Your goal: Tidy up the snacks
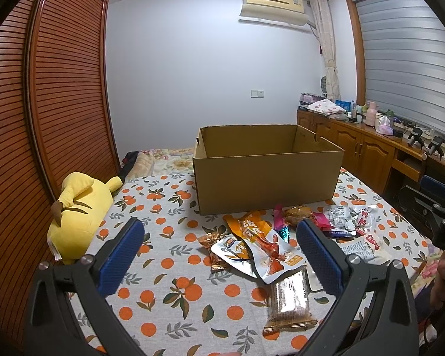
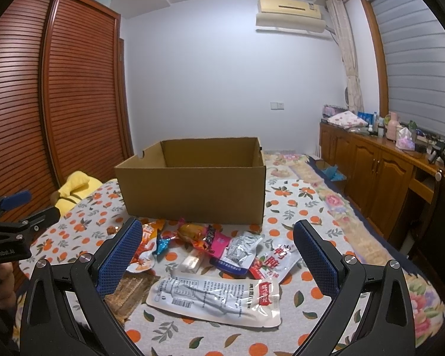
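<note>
An open cardboard box (image 1: pixel 267 178) stands on the bed; it also shows in the right wrist view (image 2: pixel 192 195). Several snack packets lie in front of it. In the left wrist view I see an orange-and-white pouch (image 1: pixel 264 246) and a clear-wrapped brown bar (image 1: pixel 290 302). In the right wrist view a large white pouch (image 2: pixel 219 298) and a red-and-white pouch (image 2: pixel 276 261) lie nearest. My left gripper (image 1: pixel 219 240) is open and empty above the packets. My right gripper (image 2: pixel 218 240) is open and empty above its packets.
A yellow plush toy (image 1: pixel 80 213) lies at the bed's left edge beside a wooden louvred wardrobe (image 1: pixel 59 103). A wooden cabinet (image 2: pixel 379 172) with clutter runs along the right wall. The bedspread (image 1: pixel 169 267) has an orange-fruit print.
</note>
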`<state>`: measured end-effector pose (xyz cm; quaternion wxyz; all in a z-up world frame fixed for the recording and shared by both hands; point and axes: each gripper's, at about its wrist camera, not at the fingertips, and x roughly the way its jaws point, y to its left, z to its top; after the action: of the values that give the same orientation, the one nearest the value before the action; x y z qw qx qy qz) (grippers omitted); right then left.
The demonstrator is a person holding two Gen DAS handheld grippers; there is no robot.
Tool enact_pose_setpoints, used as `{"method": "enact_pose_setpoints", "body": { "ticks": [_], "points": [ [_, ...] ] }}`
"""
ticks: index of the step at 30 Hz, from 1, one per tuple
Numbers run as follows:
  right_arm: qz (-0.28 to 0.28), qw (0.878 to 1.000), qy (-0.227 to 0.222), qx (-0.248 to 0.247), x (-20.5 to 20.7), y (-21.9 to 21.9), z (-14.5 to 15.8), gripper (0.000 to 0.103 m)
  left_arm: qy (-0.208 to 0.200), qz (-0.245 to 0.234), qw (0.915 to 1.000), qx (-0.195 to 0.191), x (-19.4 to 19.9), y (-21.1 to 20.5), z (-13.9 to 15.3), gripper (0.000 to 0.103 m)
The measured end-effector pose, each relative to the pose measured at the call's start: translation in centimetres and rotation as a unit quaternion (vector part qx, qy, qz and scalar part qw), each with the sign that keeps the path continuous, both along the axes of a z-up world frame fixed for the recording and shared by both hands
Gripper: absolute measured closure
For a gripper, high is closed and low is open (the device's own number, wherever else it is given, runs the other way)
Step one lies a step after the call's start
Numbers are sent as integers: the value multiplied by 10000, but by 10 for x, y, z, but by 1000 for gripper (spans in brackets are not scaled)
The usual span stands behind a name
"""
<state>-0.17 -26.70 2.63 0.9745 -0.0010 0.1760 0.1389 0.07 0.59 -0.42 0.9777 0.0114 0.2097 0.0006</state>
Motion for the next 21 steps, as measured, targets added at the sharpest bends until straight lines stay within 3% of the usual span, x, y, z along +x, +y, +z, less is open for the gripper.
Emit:
{"method": "enact_pose_setpoints", "body": {
  "ticks": [21],
  "points": [
    [0, 10000, -3, 5, -1, 0, 0, 0, 0, -3, 10000, 1, -1, -1, -1, 0]
  ]
}}
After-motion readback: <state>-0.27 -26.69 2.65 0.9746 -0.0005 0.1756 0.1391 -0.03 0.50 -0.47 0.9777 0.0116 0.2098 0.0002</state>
